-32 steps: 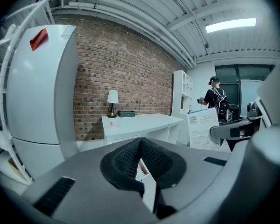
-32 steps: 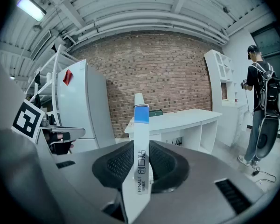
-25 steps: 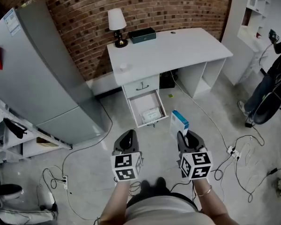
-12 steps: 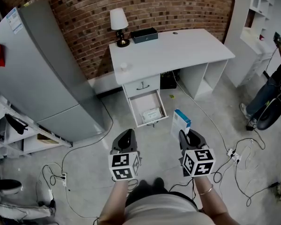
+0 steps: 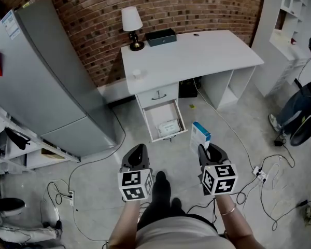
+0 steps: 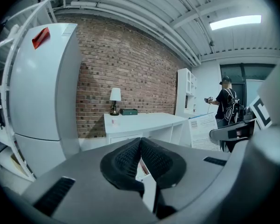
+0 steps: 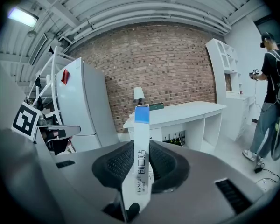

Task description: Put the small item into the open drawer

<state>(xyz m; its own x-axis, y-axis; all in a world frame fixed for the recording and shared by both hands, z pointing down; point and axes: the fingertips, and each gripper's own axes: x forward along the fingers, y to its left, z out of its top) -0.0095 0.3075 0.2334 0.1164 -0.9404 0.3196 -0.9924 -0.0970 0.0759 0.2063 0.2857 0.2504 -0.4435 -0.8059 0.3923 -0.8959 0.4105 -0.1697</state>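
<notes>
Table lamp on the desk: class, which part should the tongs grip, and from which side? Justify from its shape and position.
Probably the thin stem of the table lamp, between white shade and dark round base: the shade looks too wide. Come from the desk's front edge, since the brick wall stands close behind and a dark box sits beside it.

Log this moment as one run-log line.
right gripper: shut on blue-and-white box | left gripper: shut, empty | drawer: open, box not yet inside
</notes>
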